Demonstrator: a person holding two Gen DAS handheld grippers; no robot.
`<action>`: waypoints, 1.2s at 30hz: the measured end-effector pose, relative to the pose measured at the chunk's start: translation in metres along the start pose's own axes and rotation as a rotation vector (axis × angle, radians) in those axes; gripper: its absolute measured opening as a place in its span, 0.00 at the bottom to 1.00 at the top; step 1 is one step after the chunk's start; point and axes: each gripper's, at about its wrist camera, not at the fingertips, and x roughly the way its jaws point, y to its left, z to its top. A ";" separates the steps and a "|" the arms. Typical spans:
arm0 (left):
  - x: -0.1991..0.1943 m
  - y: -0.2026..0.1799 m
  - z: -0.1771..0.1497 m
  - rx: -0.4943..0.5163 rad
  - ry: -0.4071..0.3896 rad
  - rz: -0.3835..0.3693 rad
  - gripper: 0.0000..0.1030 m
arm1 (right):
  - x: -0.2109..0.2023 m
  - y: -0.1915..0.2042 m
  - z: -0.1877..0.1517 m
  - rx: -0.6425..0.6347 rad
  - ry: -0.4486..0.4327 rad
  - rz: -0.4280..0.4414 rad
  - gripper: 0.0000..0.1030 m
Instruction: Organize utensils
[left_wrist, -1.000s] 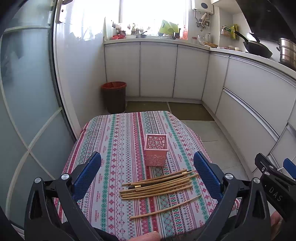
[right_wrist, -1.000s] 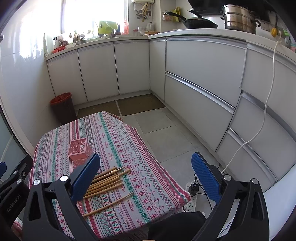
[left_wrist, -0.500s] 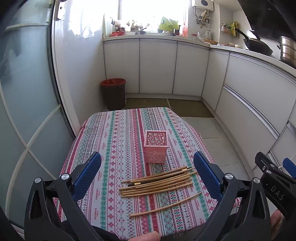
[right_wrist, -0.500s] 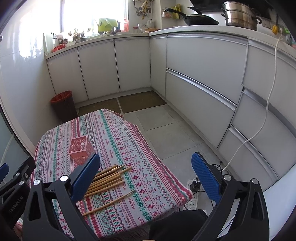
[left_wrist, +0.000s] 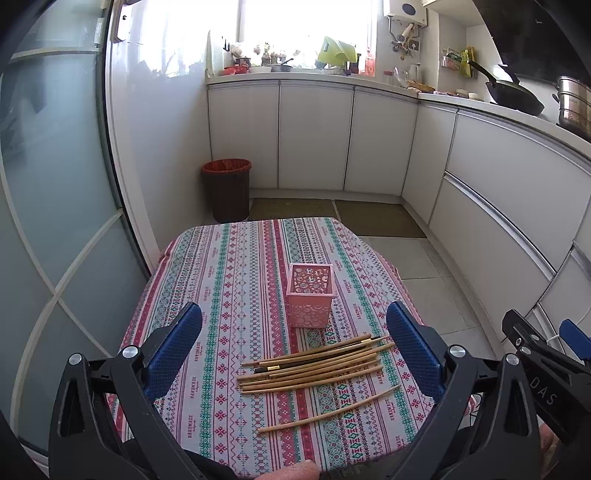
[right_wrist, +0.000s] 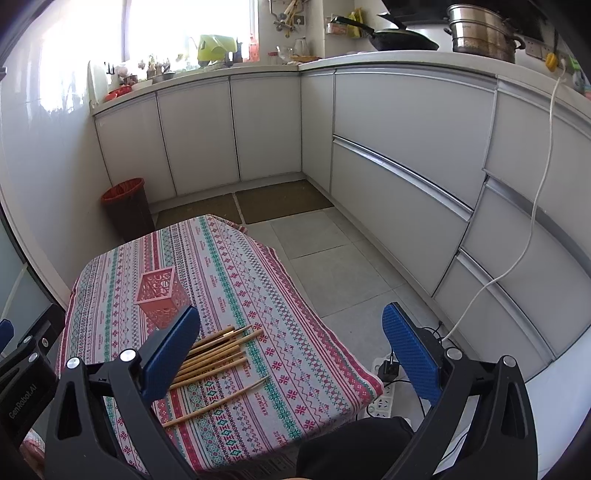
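A pink perforated holder (left_wrist: 309, 295) stands upright on a small table with a striped patterned cloth (left_wrist: 229, 280). Just in front of it lies a bundle of several wooden chopsticks (left_wrist: 314, 363), with one chopstick (left_wrist: 328, 408) lying apart nearer to me. My left gripper (left_wrist: 293, 349) is open and empty, held above the table's near edge over the bundle. My right gripper (right_wrist: 291, 350) is open and empty, off the table's right side; the holder (right_wrist: 162, 297) and chopsticks (right_wrist: 218, 354) show at its left.
A brown bin with a red liner (left_wrist: 227, 190) stands on the floor beyond the table. White cabinets (right_wrist: 399, 155) run along the back and right. A power strip with a white cable (right_wrist: 384, 400) lies on the floor by the table's right corner. A frosted glass door (left_wrist: 55, 221) is at left.
Both grippers have risen and tilted slightly, so the table sits lower and further off in both views. Nothing on the table has moved.
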 end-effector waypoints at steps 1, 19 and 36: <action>-0.001 -0.001 0.001 -0.001 0.000 -0.001 0.93 | 0.000 0.000 0.000 0.000 0.001 0.001 0.94; -0.002 -0.003 0.001 -0.003 0.009 -0.048 0.93 | -0.001 0.000 -0.001 0.002 -0.002 0.002 0.94; 0.001 -0.002 0.001 -0.004 0.025 -0.044 0.93 | -0.001 -0.002 0.000 0.004 0.006 0.002 0.94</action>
